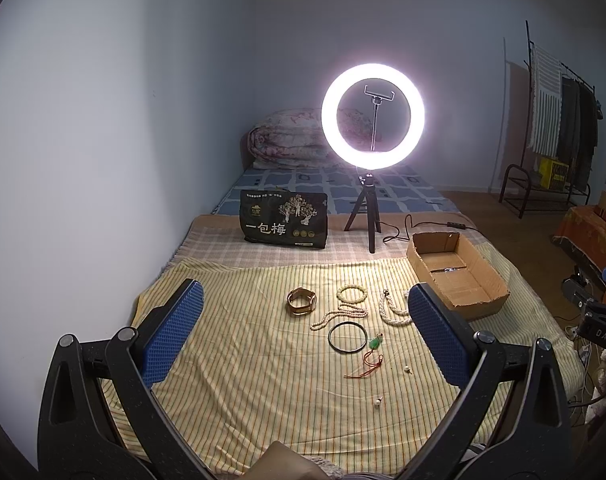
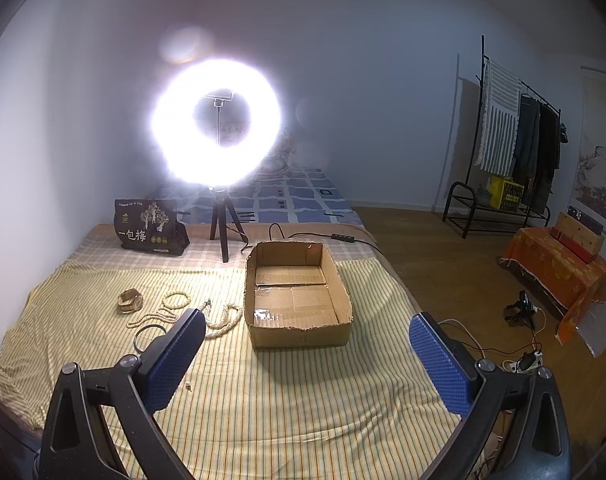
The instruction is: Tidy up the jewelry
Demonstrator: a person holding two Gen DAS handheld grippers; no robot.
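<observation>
Jewelry lies on a yellow striped cloth (image 1: 243, 360): a gold watch (image 1: 301, 301), a pale bead bracelet (image 1: 351, 293), a bead necklace (image 1: 337, 317), a white bead strand (image 1: 395, 312), a black bangle (image 1: 347, 337), a green pendant on red cord (image 1: 373, 346) and small pearl earrings (image 1: 378, 401). An open cardboard box (image 2: 299, 292) stands to their right. My left gripper (image 1: 305, 320) is open and empty, held above the jewelry. My right gripper (image 2: 307, 350) is open and empty, in front of the box.
A lit ring light on a tripod (image 1: 373, 116) and a black snack bag (image 1: 283, 220) stand behind the cloth. Its cable (image 2: 323, 236) runs behind the box. A folded quilt (image 1: 291, 140) lies at the far end. The bed's right edge drops to a wooden floor (image 2: 443, 264).
</observation>
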